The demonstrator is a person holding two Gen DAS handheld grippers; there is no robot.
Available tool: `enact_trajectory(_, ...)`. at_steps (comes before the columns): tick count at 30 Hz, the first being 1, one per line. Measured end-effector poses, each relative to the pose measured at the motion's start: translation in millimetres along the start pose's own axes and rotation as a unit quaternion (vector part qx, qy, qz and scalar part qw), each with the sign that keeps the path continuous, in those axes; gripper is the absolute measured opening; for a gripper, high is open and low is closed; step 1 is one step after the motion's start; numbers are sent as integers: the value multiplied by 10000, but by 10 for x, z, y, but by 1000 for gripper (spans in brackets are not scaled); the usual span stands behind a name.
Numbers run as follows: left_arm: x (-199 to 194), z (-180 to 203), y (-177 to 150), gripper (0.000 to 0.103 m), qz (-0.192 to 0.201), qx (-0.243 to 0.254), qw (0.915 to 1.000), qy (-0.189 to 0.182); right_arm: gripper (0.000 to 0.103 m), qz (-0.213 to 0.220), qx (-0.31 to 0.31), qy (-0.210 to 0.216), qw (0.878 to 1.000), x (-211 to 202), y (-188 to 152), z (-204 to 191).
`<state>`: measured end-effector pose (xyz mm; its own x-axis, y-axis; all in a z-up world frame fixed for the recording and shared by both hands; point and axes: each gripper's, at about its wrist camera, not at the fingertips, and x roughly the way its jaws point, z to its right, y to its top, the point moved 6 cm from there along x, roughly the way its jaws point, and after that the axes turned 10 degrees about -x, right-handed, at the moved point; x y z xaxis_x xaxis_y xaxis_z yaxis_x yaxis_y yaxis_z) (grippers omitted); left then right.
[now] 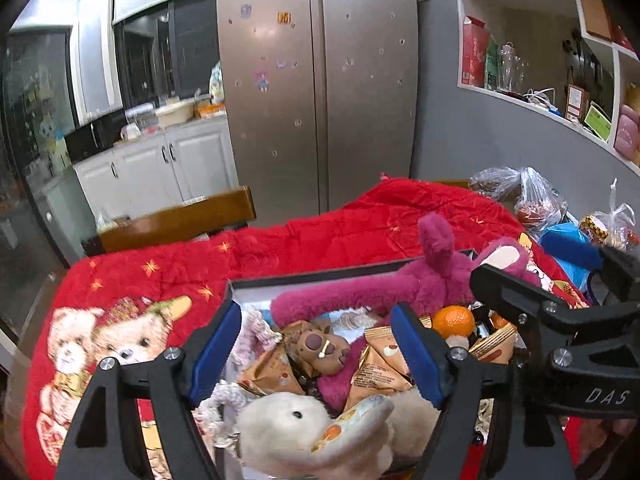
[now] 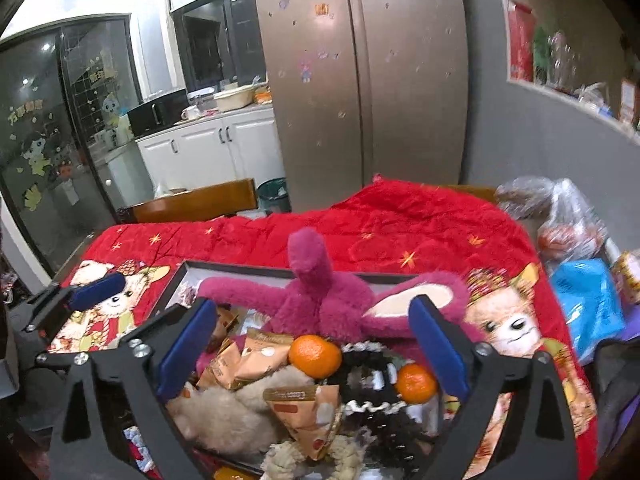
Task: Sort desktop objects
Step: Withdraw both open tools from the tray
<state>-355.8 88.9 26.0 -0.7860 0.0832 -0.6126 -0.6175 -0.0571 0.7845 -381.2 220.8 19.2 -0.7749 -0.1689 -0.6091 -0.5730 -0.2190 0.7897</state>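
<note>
Your left gripper (image 1: 316, 354) fingers spread wide, holding nothing, lower centre above the crowded tray (image 1: 304, 276), your right gripper (image 2: 314, 350) likewise parted over tangerines (image 2: 315, 356), pink plush (image 2: 320, 300) sprawled mid-frame.

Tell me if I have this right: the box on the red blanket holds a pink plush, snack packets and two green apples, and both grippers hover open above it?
Nearly. The two round fruits are oranges, not green apples; the right wrist view shows both. The rest stands: the box sits on the red blanket with the pink plush and snack packets, and the left gripper and right gripper are open above it.
</note>
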Motion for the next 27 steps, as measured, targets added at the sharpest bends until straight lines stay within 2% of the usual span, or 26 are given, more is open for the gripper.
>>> enact_trajectory(2,-161,-18,35,79,147,-47,9999,17,103,46,-54,-69,10000,-124,45,-11)
enact_trajectory(5,-567,-88,68,79,469,-248,9986,-75,103,388,-11,-141,9991,-567,154,-44)
enact_trajectory(7,-919,-137,74,79,670,-335,9969,-221,103,581,3,-277,9979,-897,184,-89)
enact_trajectory(10,-1507,-252,65,80,1031,-438,9936,-169,103,910,-96,-425,9949,-1424,171,-218)
enact_trajectory(14,-2298,-422,-104,81,1569,-487,9863,-115,103,1244,-288,-600,9900,-2062,31,-399)
enact_trajectory(15,-2488,-463,-195,83,1728,-482,9838,-35,103,1326,-320,-666,9884,-2220,-40,-454)
enact_trajectory(17,-2772,-550,-385,99,1979,-517,9788,106,103,1465,-339,-816,9853,-2454,-201,-543)
enact_trajectory(18,-2881,-593,-496,103,2062,-548,9769,149,103,1573,-345,-894,9829,-2586,-327,-608)
enact_trajectory(22,-3103,-791,-1021,103,2228,-830,9709,277,103,1812,-469,-968,9776,-2871,-871,-893)
enact_trajectory(25,-2963,-903,-1389,103,2046,-910,9742,293,103,1854,-414,-944,9772,-2912,-1367,-1082)
enact_trajectory(27,-2760,-952,-1635,103,1803,-922,9792,160,103,1822,-333,-866,9789,-2830,-1624,-1158)
